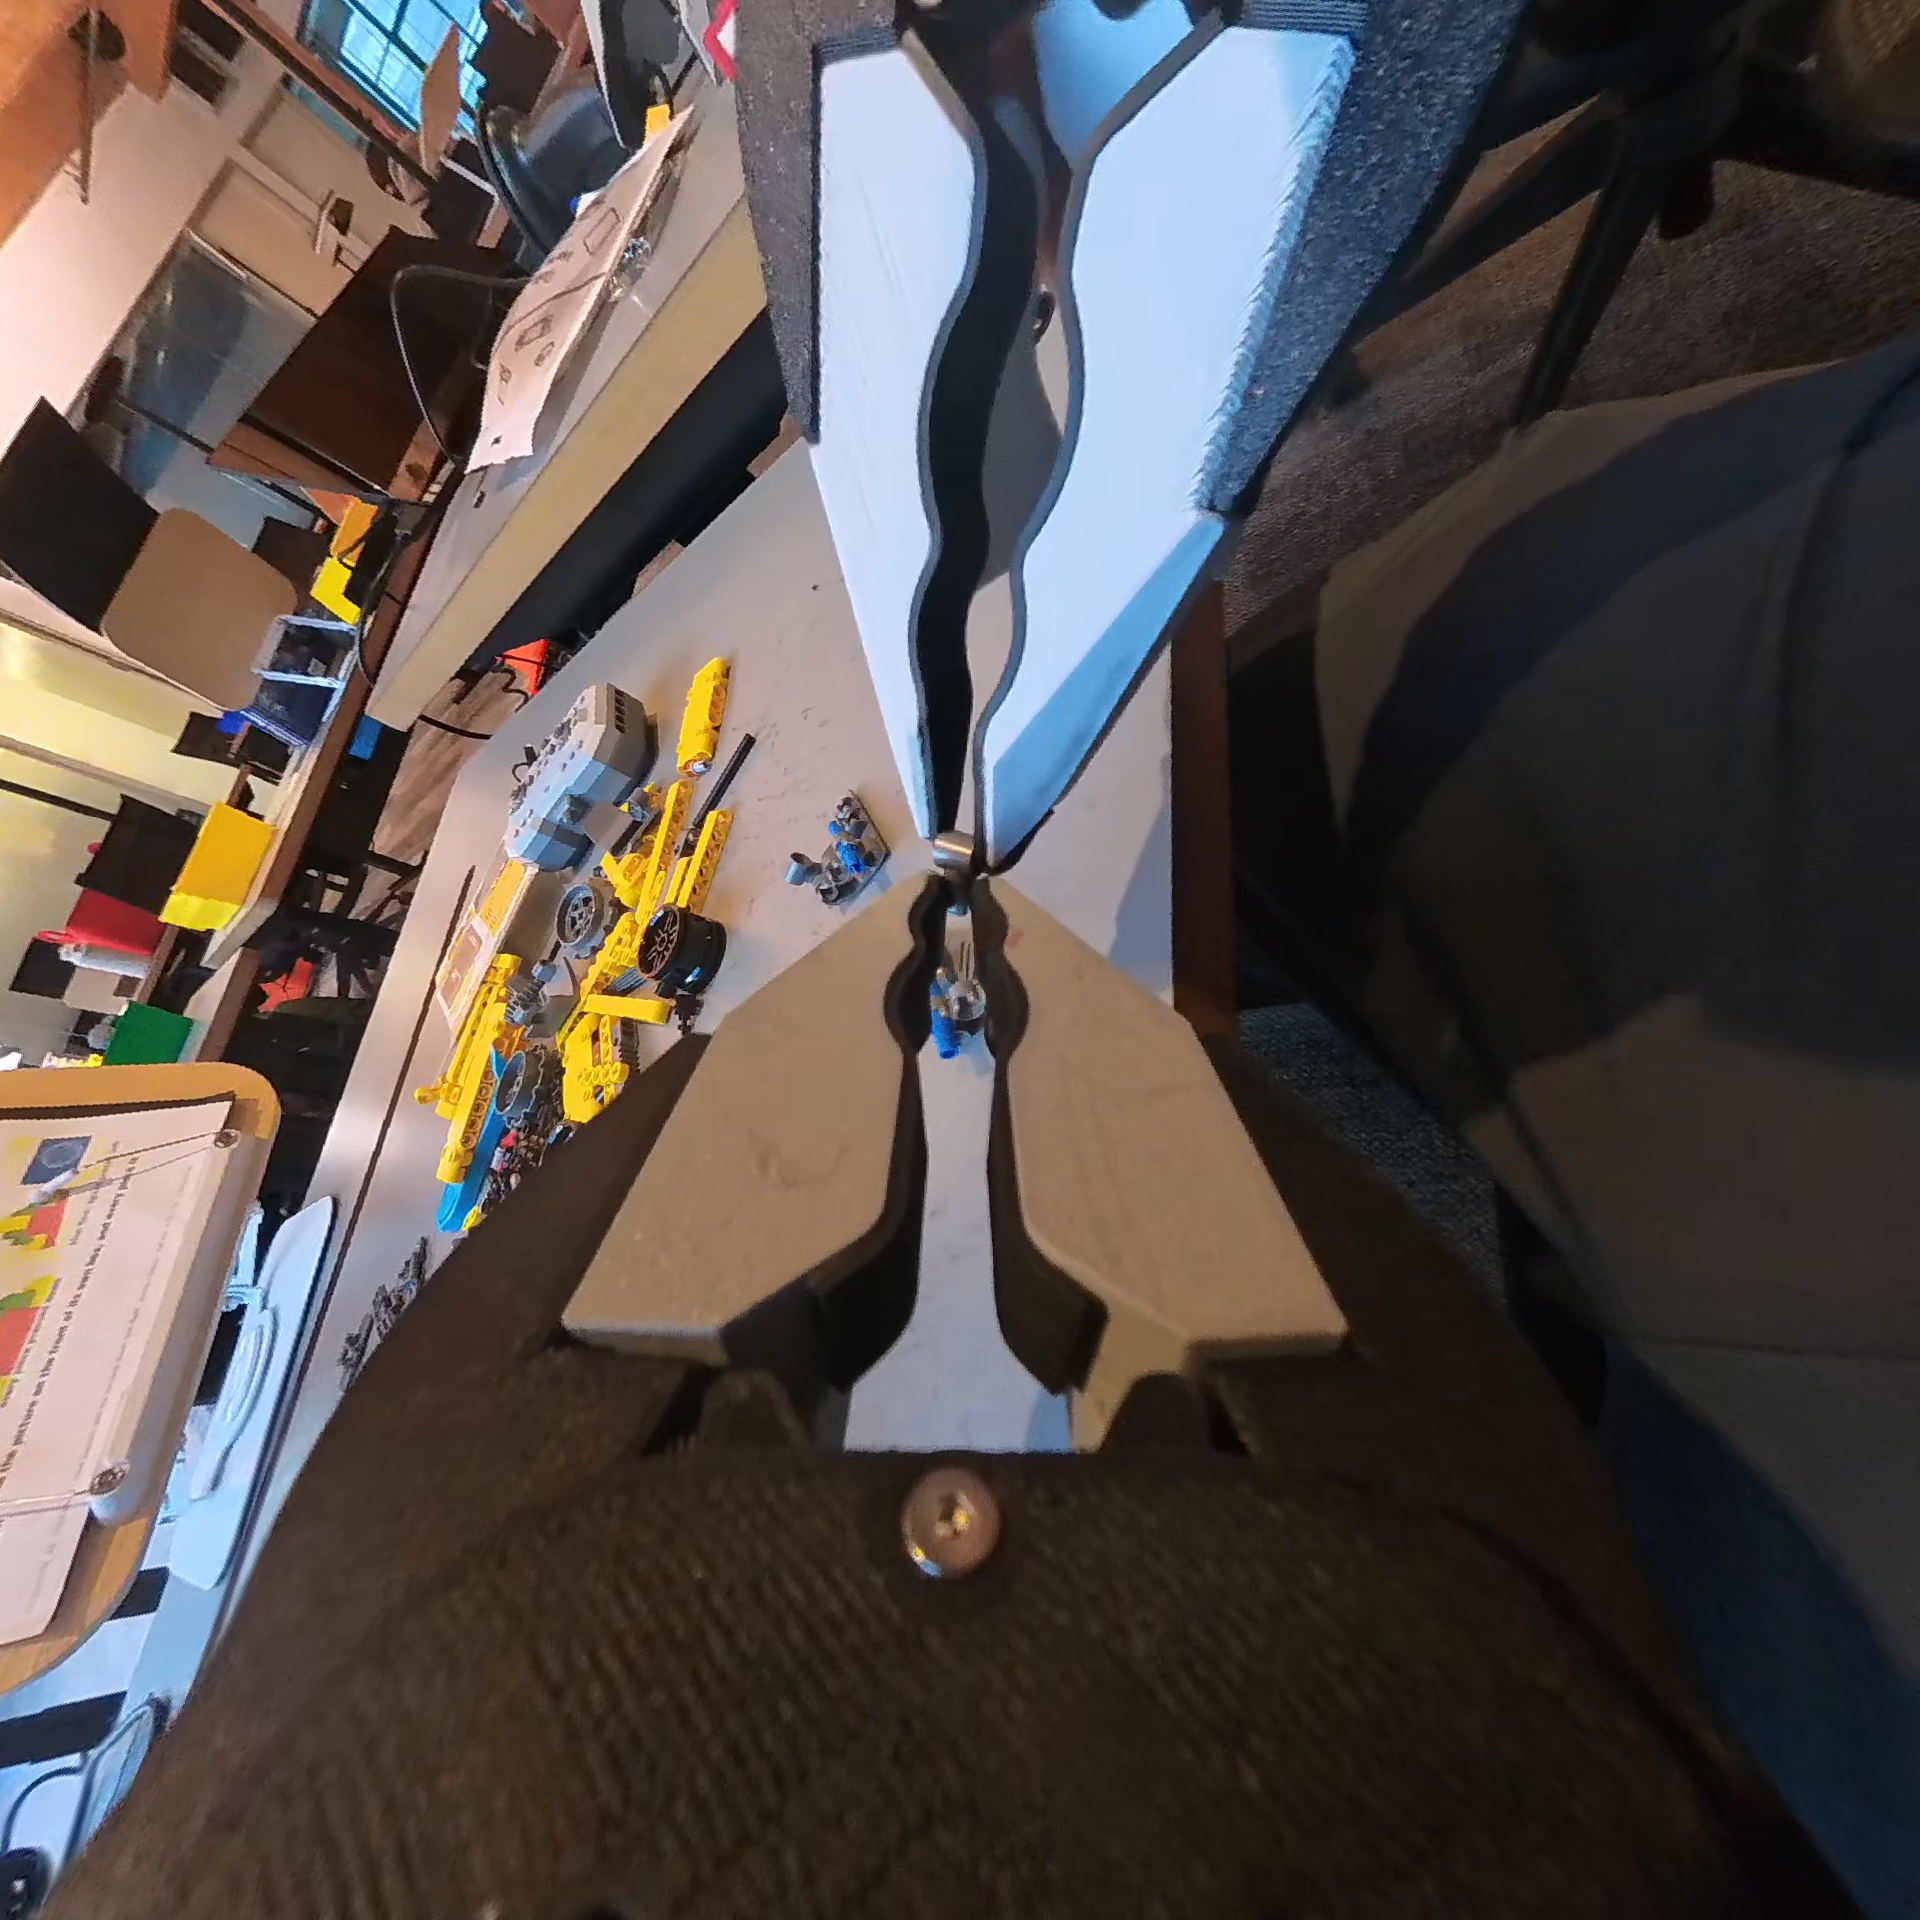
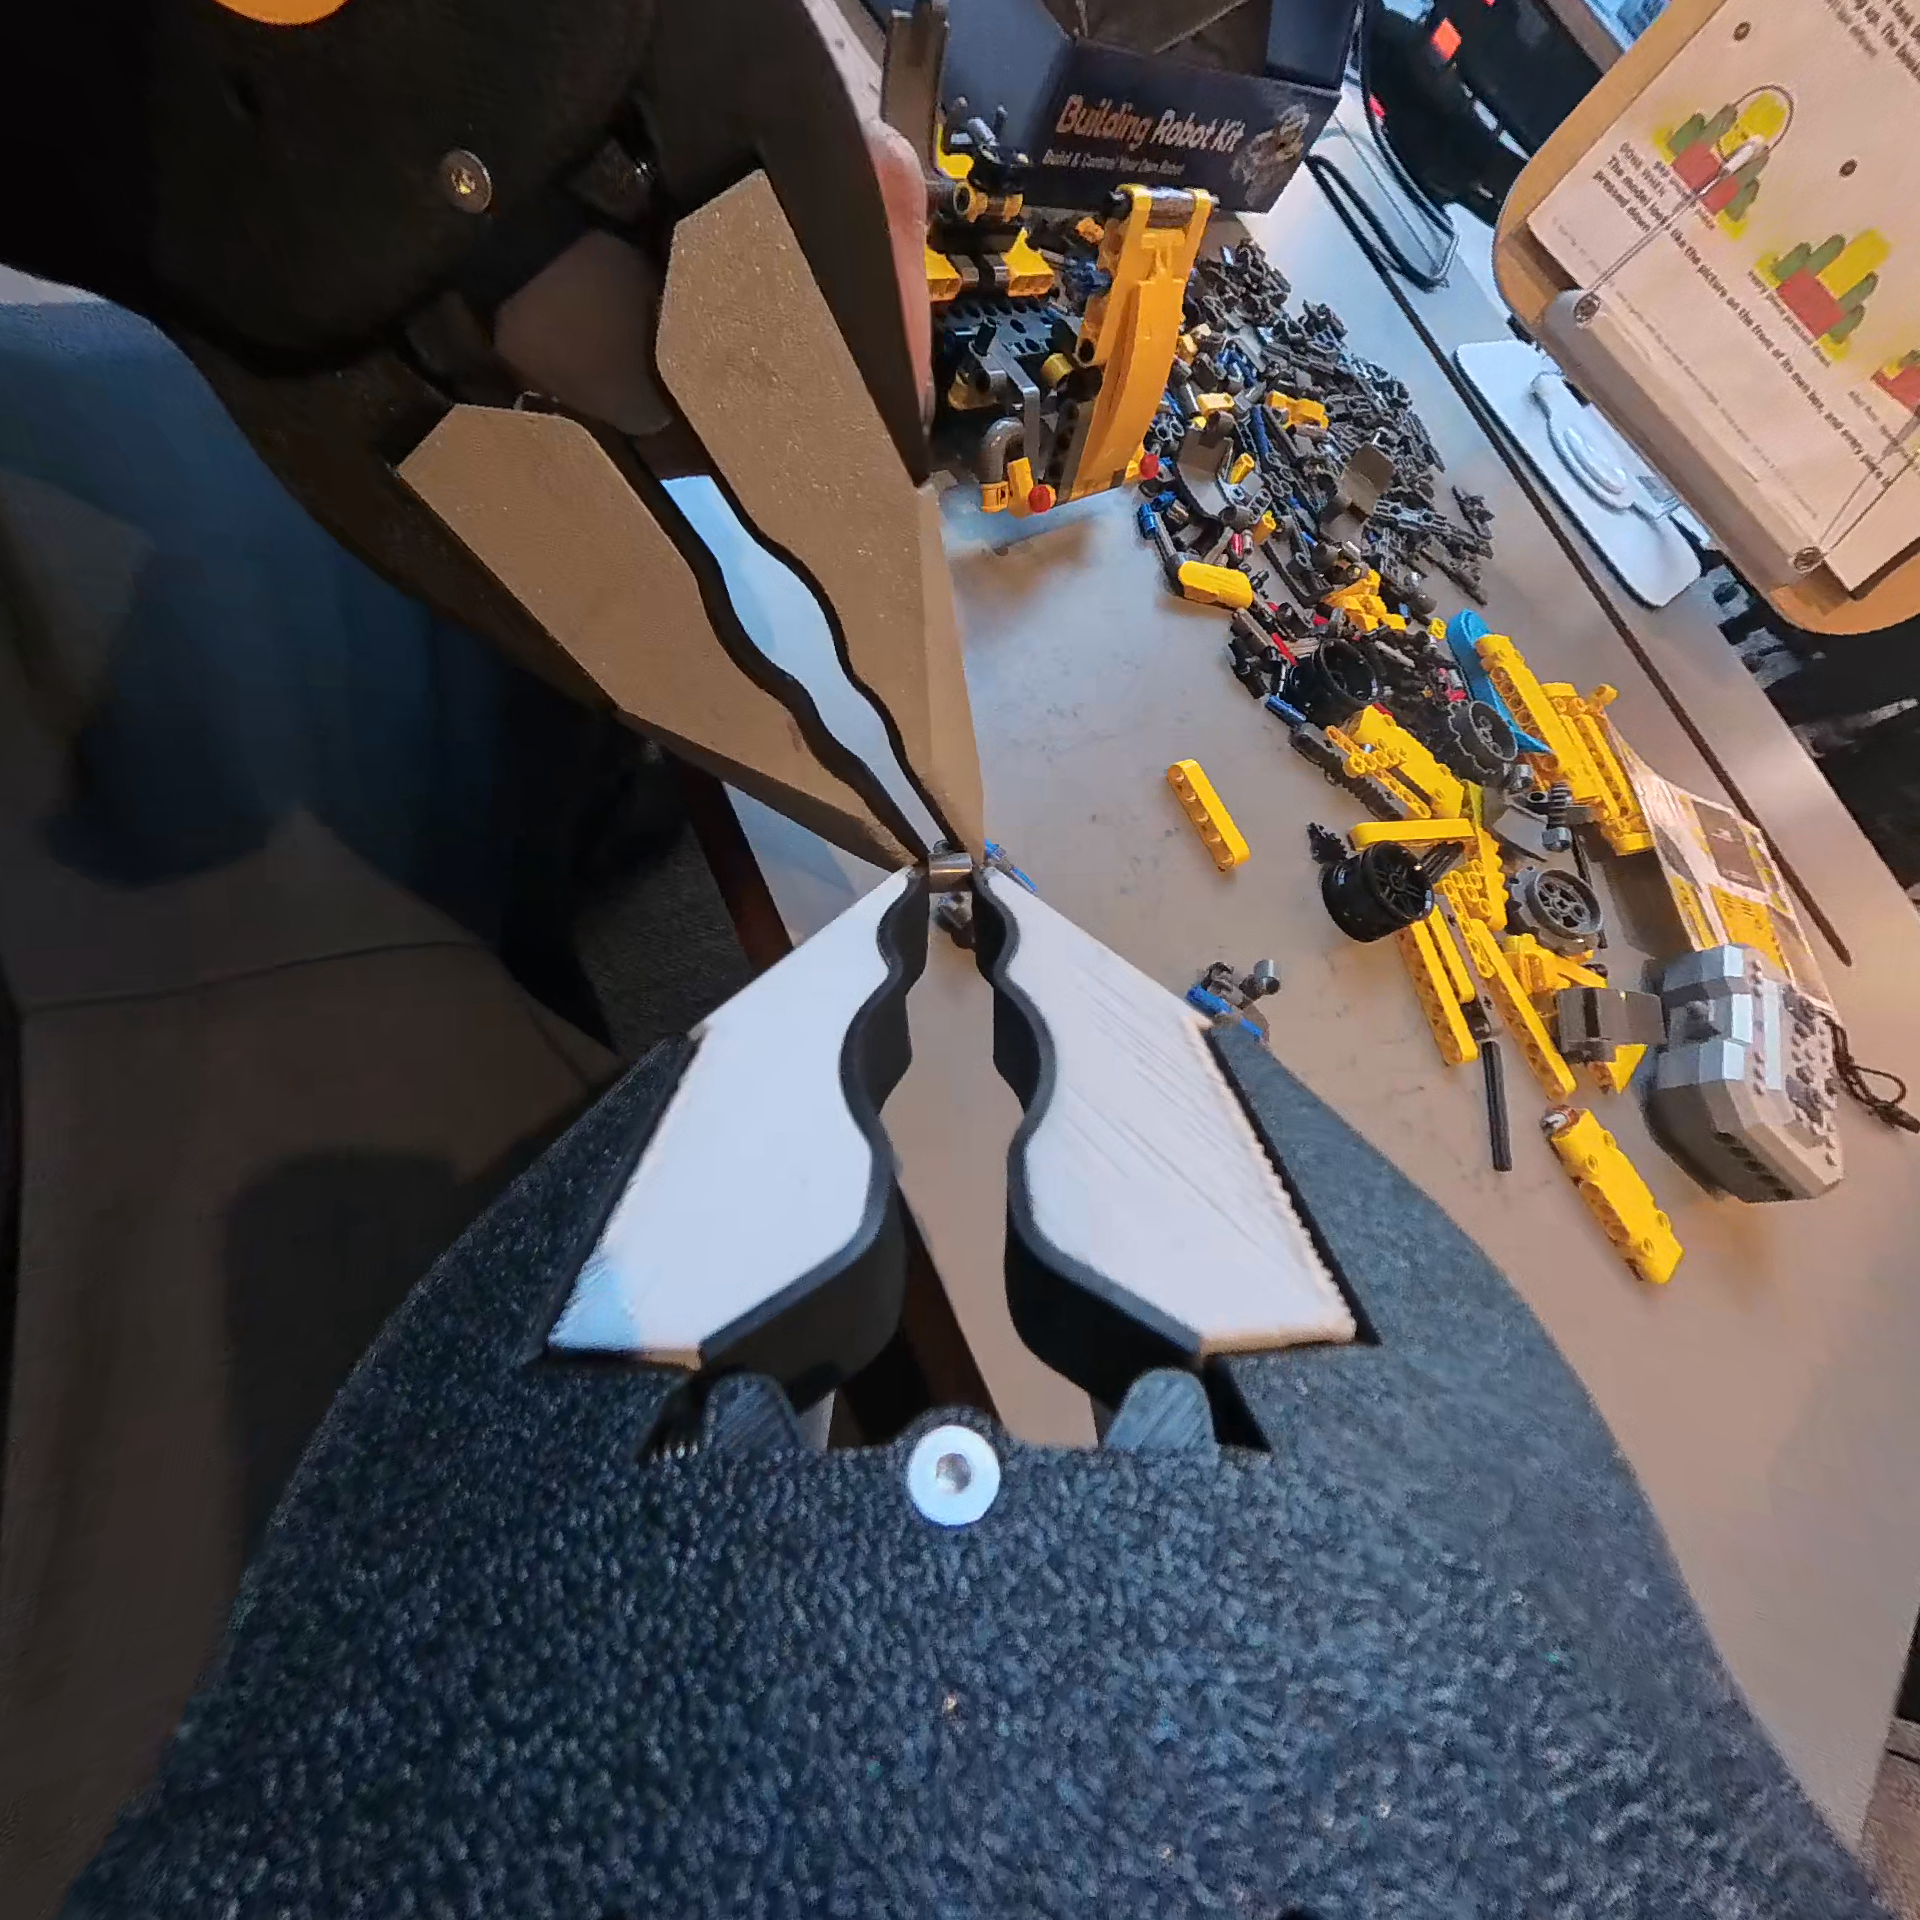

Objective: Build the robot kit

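Two tongs (image 2: 951,894), three wheels (image 2: 1377,891)

Each wrist camera looks forward along its own fingers from close above the grey table (image 2: 1091,665), tip to tip with the other gripper (so they face one another), and both share the yellow building pieces (image 1: 623,914) beside them

I see my left gripper's (image 1: 951,902) fingers (image 1: 790,1132) in matt, grainy tan plastic, my right gripper's (image 2: 948,906) fingers (image 2: 1132,1153) in ridged white plastic on a rough black body, glossy yellow plastic beams (image 2: 1205,812) and a smooth, scuffed pale tabletop (image 2: 1081,665).
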`<action>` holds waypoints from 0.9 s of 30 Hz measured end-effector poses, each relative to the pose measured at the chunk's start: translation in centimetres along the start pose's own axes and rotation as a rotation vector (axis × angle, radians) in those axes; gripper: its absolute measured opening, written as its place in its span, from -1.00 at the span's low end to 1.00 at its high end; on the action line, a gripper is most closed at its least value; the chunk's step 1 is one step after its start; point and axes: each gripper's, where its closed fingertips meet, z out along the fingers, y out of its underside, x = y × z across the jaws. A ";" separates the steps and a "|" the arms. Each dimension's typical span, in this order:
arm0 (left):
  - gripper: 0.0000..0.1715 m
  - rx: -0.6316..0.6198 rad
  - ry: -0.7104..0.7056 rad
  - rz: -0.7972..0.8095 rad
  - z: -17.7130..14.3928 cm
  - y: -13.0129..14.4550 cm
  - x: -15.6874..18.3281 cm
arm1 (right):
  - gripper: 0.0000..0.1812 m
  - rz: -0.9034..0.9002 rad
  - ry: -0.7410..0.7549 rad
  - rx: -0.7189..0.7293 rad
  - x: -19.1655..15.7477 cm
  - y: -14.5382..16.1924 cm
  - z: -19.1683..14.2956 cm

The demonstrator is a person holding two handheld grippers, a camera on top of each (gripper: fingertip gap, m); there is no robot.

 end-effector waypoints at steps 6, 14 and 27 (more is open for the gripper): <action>-0.97 0.017 0.008 0.011 0.0 -0.3 0.3 | -0.91 -0.036 -0.005 0.001 -0.2 0.0 -0.3; -0.96 0.037 0.082 0.044 -0.1 -0.2 1.5 | -0.91 -0.109 -0.065 -0.029 -1.3 0.6 -0.3; -0.93 0.094 0.195 -0.146 -0.3 -0.8 2.0 | -0.92 -0.108 -0.129 0.037 -1.9 0.2 -1.3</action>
